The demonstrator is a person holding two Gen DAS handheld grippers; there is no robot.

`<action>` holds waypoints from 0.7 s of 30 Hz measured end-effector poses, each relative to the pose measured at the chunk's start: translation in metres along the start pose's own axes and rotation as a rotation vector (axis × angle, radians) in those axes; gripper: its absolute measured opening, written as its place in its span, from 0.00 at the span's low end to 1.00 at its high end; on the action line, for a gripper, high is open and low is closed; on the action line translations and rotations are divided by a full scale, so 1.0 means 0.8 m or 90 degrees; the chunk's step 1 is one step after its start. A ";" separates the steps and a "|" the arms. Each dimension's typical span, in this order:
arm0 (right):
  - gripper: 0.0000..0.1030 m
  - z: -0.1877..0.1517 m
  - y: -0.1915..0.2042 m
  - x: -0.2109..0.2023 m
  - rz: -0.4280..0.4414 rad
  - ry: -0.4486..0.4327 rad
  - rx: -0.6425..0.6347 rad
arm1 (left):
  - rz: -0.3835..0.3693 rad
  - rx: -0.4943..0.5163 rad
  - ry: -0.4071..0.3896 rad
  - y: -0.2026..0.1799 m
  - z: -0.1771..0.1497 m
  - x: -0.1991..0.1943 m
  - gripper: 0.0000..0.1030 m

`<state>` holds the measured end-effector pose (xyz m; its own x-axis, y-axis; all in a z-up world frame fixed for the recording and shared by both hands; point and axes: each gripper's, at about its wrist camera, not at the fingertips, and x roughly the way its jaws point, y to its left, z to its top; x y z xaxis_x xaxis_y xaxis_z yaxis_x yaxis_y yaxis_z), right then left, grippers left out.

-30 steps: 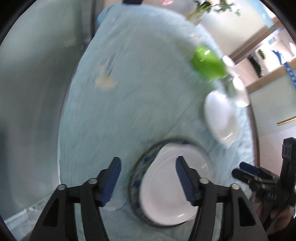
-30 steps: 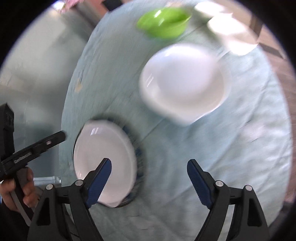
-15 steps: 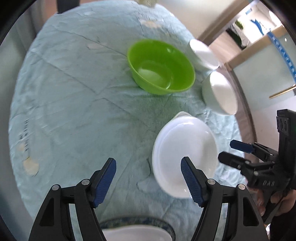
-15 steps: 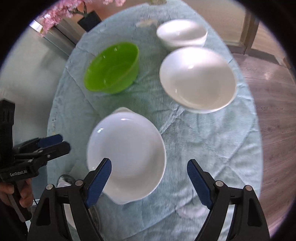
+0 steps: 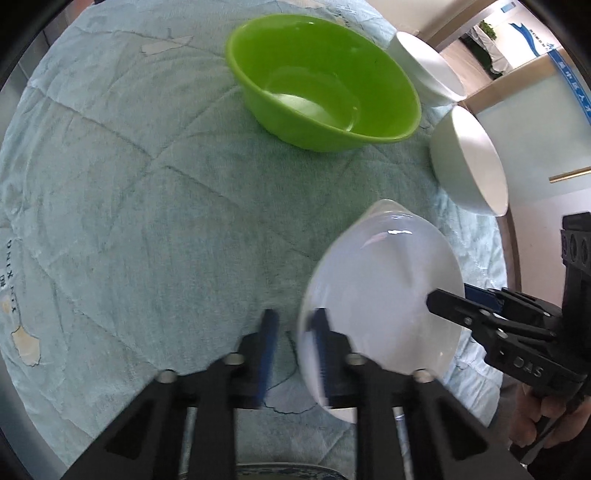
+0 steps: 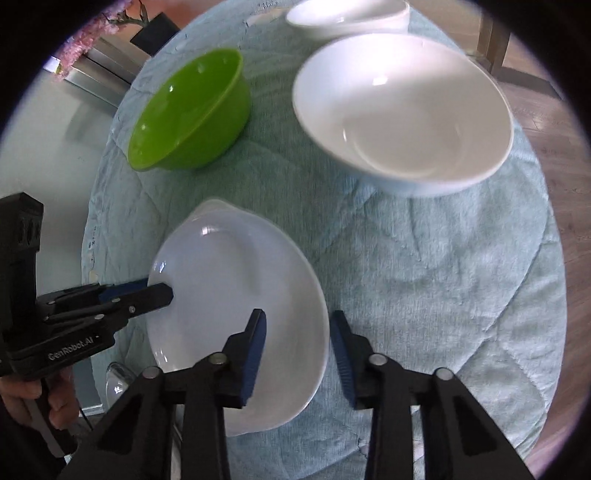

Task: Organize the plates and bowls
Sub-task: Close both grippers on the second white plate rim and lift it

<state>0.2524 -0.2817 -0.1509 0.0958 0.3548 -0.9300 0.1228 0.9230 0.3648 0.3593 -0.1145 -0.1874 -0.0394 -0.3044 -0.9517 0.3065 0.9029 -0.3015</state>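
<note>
Both grippers work the same white plate point(image 6: 236, 325), lower centre of the right wrist view, on the teal cloth point(image 6: 424, 277).

Left gripper point(image 5: 291, 350): jaws narrowed around the plate's left rim, one finger outside, one over the inner face. View is motion-blurred; cannot tell whether the pads have actually clamped.

Right gripper point(image 6: 297, 354): jaws straddle the plate's right rim, with a visible gap, so not yet gripping.

Other items: green bowl point(image 6: 192, 114) upper left; large white bowl point(image 6: 402, 110) upper right; small white bowl point(image 6: 347, 16) at top edge. A patterned plate edge point(image 5: 288, 472) shows at the bottom of the left wrist view.

Risks (judgement):
- Glazed rim, thin edge: a partial pinch could let the plate slip and drop.
- Two grippers on opposite rims: uneven lifting would tilt or twist the plate out of one grip.
- Closing with the plate flat may drag the cloth and nudge the nearby bowls.
</note>
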 end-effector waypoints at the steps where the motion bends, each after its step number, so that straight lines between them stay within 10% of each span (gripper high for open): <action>1: 0.20 0.001 0.001 0.001 -0.007 0.004 0.001 | 0.005 0.010 0.000 -0.003 0.000 0.000 0.06; 21: 0.10 -0.019 0.022 -0.076 -0.006 -0.073 -0.016 | 0.035 0.032 -0.081 -0.039 -0.022 -0.093 0.05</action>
<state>0.2337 -0.2849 -0.0890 0.2078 0.3285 -0.9214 0.0993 0.9300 0.3540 0.3356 -0.1146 -0.1079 0.0986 -0.2933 -0.9509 0.3529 0.9038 -0.2421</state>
